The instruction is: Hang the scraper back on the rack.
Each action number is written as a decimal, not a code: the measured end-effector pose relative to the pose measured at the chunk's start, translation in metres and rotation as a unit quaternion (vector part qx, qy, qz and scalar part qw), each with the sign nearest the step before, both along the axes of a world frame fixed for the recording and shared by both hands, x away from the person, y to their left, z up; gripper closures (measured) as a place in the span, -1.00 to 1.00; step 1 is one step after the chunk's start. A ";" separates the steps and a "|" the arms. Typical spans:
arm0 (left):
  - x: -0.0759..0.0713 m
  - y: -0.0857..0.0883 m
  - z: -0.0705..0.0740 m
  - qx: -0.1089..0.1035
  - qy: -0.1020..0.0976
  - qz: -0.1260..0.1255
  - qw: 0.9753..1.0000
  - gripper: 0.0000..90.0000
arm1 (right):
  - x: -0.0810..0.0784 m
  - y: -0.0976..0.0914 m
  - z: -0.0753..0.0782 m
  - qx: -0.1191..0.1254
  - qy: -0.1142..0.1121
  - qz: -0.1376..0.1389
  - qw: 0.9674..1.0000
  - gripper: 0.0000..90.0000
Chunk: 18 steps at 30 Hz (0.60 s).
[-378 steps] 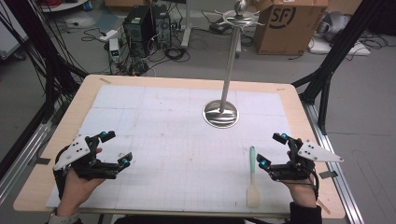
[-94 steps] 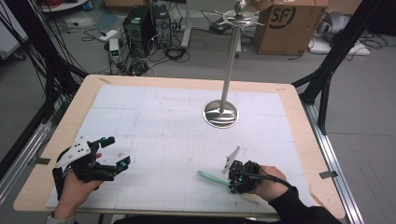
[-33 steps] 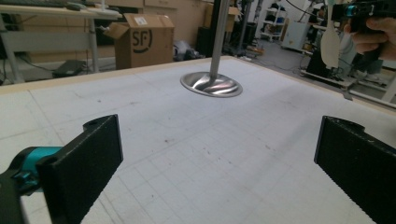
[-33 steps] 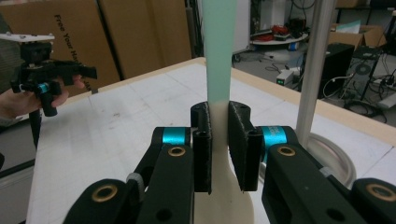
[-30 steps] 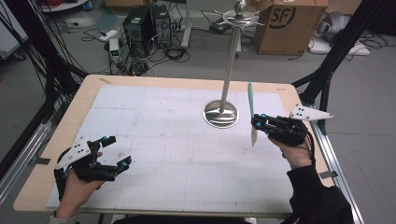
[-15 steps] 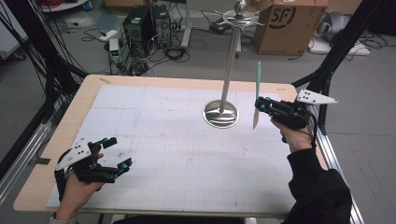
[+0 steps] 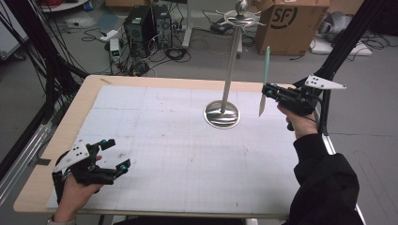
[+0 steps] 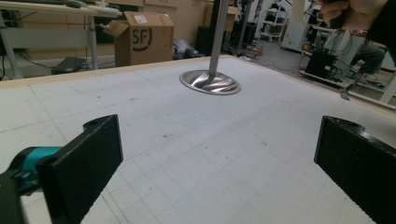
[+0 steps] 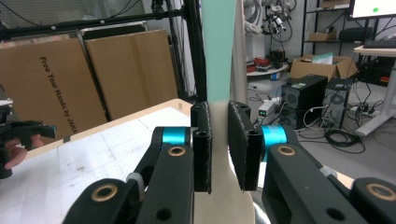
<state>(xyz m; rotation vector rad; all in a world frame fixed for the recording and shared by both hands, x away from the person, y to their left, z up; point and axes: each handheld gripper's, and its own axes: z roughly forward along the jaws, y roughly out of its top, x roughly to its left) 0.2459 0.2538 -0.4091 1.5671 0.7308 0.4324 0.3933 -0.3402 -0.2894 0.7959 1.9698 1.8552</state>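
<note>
Since the spatula's (image 9: 219, 56) top and bottom run out of the right gripper view, its ends are cut off there. Right hand-held gripper (image 7: 266, 90) clamps it upright beside the stand (image 7: 222, 112); left hand-held gripper (image 7: 110, 154) rests released on the surface (image 7: 178, 154).

glossy metal stand base (image 7: 221, 115)

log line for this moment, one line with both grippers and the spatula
right gripper: shut on spatula, upright, teal handle up, right of stand | left gripper: open, empty, low over table
</note>
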 end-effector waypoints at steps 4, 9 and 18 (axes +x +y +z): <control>-0.001 0.001 -0.001 0.001 0.004 0.001 1.000 -0.96 | 0.008 0.000 0.006 -0.001 0.001 -0.006 1.000 0.78; -0.002 0.002 -0.001 -0.002 0.004 0.003 1.000 -0.96 | 0.015 -0.002 0.012 0.010 -0.001 -0.012 1.000 0.78; -0.004 0.005 0.000 -0.003 0.004 0.005 1.000 -0.96 | 0.024 0.004 0.029 0.002 -0.012 -0.005 1.000 0.78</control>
